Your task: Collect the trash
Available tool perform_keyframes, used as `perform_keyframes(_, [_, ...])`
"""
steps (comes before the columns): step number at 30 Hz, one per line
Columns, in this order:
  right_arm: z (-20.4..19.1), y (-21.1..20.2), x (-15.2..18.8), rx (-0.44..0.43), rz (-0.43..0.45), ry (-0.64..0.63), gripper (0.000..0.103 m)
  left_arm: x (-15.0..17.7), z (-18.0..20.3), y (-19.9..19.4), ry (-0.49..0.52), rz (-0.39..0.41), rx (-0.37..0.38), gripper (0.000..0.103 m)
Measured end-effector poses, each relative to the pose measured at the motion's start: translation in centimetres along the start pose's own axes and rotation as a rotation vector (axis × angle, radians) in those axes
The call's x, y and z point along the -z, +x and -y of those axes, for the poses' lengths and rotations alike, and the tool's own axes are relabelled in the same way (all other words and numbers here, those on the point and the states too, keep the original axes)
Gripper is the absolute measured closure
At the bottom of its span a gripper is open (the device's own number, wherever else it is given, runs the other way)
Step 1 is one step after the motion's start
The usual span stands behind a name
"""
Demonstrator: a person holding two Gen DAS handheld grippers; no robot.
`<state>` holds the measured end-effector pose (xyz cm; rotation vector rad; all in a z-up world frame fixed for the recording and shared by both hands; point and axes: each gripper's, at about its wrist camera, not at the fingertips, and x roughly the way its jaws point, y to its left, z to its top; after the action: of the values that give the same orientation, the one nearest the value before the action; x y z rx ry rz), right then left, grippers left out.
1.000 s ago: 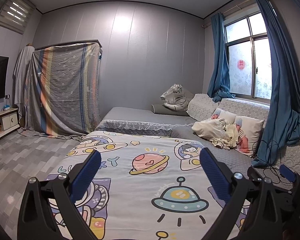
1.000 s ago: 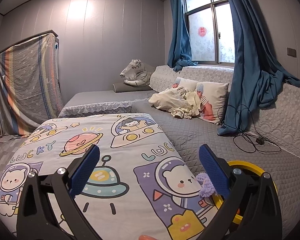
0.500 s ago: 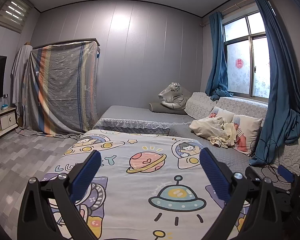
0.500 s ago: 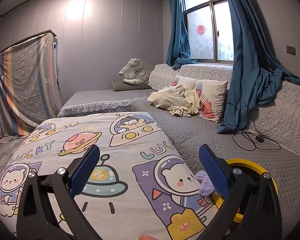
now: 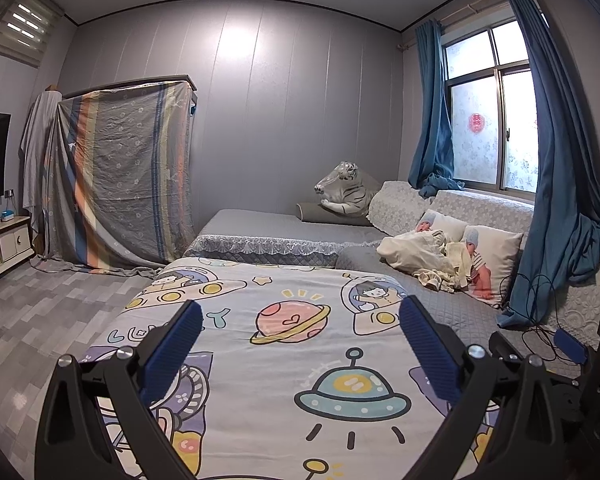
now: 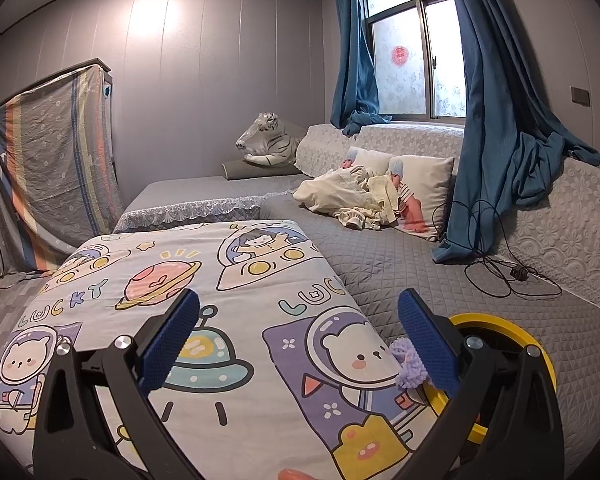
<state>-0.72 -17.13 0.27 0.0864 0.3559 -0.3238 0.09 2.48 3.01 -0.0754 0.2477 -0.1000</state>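
Dim, cool light. Daylight enters through frosted window [image 5: 488,132], beyond and right of the jaws. Ceiling-light glare patch on back wall [image 6: 152,20]. Strong fisheye bending, black vignette at corners. Focus sharp throughout.

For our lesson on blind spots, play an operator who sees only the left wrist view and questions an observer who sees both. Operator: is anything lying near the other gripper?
Observer: Yes, a yellow ring lies on the grey quilt, partly behind one finger of the right gripper.
Operator: Anything smaller?
Observer: A purple fluffy tuft sits against that same finger.
Operator: Is it gripped?
Observer: No, the jaws stand wide apart with nothing between them.
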Motion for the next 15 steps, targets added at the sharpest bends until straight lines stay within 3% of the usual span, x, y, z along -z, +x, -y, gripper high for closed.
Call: perform_keyframes(15, [-0.01, 0.0, 0.04, 0.0, -0.003, 0.0, 0.008, -0.13, 0.1, 0.24, 0.0, -0.005, 0.003, 0.008])
